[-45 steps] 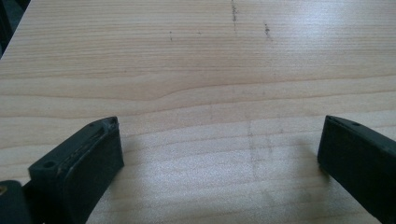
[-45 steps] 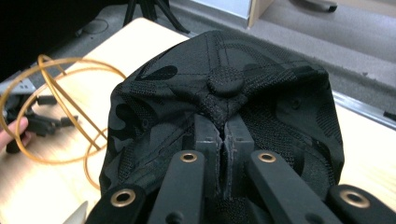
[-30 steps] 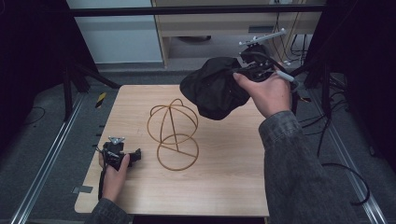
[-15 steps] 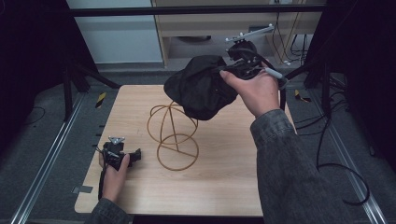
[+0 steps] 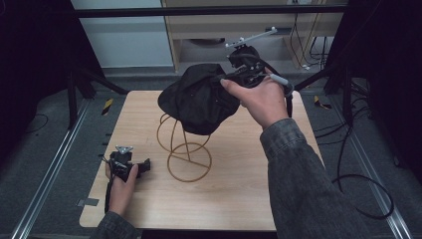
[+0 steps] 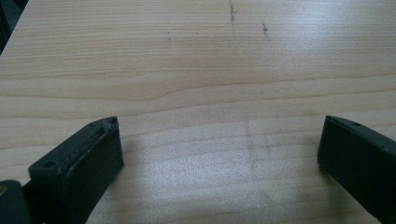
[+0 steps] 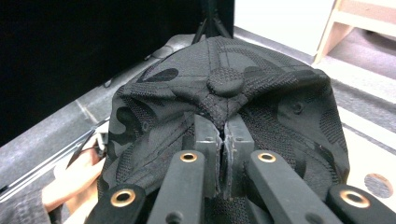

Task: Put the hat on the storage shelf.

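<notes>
A black cap (image 5: pixel 199 97) hangs in the air over the top of a gold wire stand (image 5: pixel 186 149) in the middle of the table. My right gripper (image 5: pixel 234 75) is shut on the cap's crown fabric; in the right gripper view its jaws pinch the cloth just below the top button (image 7: pixel 225 81) of the cap (image 7: pixel 261 116). My left gripper (image 5: pixel 130 167) rests low at the table's front left, held by a hand. The left gripper view has its jaws wide open over bare wood (image 6: pixel 210 93), with nothing between them.
The wooden table (image 5: pixel 239 194) has free room in front and right of the stand. Metal rails run along the floor on both sides, and a wooden shelf unit (image 5: pixel 259 25) stands behind the table. Cables trail at the right.
My right gripper has carried the cap leftwards, from the table's right side to above the wire stand. The left gripper has stayed put.
</notes>
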Tool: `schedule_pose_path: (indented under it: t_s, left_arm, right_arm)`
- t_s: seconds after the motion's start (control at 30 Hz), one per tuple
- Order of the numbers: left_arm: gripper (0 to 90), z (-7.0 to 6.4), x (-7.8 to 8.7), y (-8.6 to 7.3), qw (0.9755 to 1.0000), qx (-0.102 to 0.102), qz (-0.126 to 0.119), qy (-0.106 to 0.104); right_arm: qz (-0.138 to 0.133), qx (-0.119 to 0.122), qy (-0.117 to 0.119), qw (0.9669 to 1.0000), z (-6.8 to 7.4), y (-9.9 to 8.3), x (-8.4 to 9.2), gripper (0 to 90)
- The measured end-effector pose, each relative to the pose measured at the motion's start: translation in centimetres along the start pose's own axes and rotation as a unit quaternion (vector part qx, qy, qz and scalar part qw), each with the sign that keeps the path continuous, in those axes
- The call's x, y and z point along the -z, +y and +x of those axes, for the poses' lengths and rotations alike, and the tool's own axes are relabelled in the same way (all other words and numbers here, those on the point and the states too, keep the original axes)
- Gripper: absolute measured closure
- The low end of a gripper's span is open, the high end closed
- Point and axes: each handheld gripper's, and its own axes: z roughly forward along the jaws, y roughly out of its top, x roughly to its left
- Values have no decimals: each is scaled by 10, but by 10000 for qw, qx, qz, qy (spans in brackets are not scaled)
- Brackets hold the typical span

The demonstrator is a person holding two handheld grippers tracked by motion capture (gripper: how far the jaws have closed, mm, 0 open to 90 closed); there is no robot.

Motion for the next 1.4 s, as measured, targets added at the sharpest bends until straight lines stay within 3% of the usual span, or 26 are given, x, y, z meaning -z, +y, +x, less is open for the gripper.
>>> schedule_pose_path:
  t_s: [0.3,0.57,1.4]
  left_arm:
    - [0,0,0,0,10000,-8,-2,4]
    - [0,0,0,0,10000,-4,-3,-6]
    - [0,-1,0,0,10000,-36,4,-19]
  right_arm:
    - [219,198,225,9993,12,-1,-13,869]
    - [507,312,382,9975,9,-11,-23,868]
    - [974,386,389,9937,-1,-38,-31,867]
